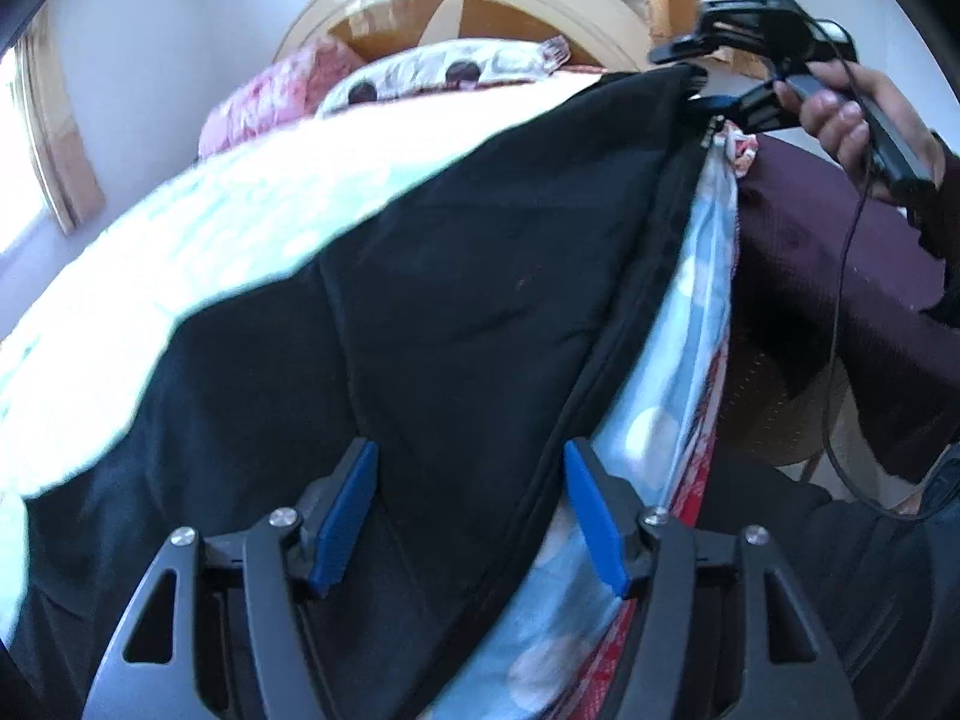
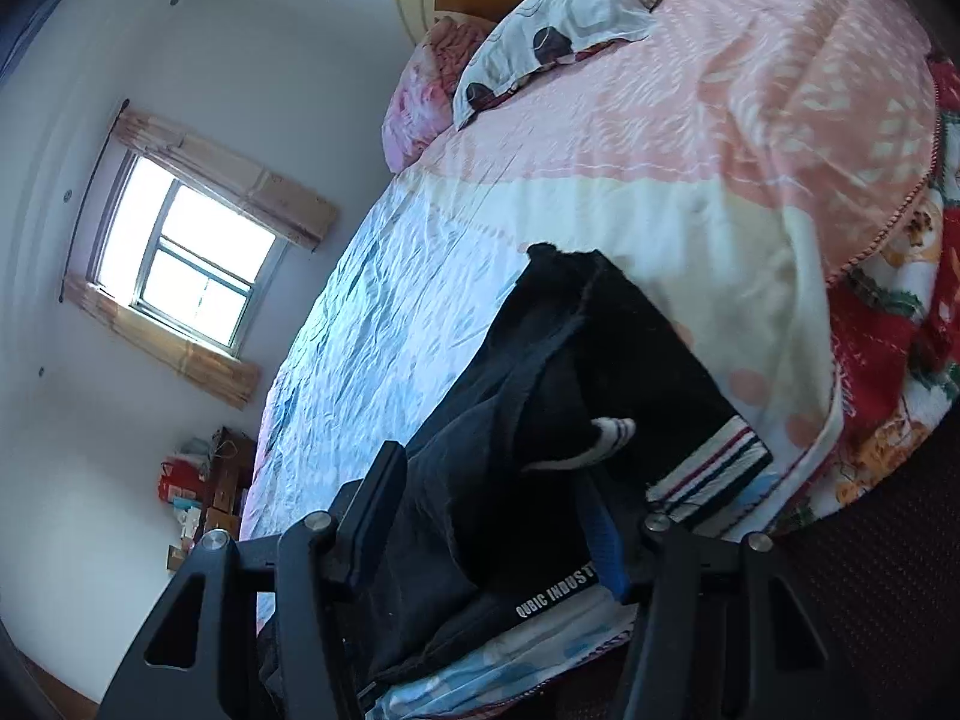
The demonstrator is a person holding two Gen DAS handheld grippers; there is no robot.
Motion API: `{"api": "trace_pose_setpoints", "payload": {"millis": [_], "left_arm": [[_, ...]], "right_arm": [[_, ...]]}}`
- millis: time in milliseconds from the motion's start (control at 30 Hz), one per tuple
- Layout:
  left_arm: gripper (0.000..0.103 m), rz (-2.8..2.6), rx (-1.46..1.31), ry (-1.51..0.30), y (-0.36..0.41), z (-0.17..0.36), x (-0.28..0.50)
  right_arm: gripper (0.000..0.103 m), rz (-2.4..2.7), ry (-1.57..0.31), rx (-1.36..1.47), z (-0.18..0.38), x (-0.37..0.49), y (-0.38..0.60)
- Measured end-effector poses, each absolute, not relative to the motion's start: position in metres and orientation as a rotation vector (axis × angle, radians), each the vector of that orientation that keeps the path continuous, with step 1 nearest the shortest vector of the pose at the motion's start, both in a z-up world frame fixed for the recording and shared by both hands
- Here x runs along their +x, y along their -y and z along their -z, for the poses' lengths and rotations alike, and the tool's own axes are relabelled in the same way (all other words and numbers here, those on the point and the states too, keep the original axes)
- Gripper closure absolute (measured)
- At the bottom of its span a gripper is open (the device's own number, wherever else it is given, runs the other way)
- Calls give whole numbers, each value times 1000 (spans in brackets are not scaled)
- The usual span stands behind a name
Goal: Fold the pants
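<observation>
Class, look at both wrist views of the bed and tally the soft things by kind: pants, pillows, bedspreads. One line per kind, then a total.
Black pants: 1
Pillows: 2, one pink, one white with dark spots
Bedspread: 1
Total: 4
</observation>
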State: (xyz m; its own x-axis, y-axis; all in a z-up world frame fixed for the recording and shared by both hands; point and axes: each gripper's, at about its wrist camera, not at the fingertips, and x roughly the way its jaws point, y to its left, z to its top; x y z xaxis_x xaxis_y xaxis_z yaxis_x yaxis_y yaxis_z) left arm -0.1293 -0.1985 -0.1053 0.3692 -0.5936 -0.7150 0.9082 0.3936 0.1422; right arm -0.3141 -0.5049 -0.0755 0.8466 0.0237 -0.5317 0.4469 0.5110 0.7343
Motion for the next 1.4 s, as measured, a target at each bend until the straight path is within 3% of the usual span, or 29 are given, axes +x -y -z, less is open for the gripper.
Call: {"api": "trace_pose_setpoints", "payload": {"millis": [200,667,733,967,1233,1400], "left_arm": [[37,1029,616,-579,203,100,-135],[39,1060,586,-696,214,116,-110],[39,1068,584,-683,212,117,-111],[39,1122,583,-688,205,117,-109],[56,1133,648,-670,202,116,-113],[56,1160,648,-676,200,116,-110]], "right_arm": [[60,258,-507,1031,81,-328,506],[60,205,-500,1111,91,-323,512],[98,230,-499,1067,86,-321,511],[99,216,-384,858,33,-330,485],[98,282,-492,1074,99,-342,515],[92,271,-513,1070,99,-364,511]]}}
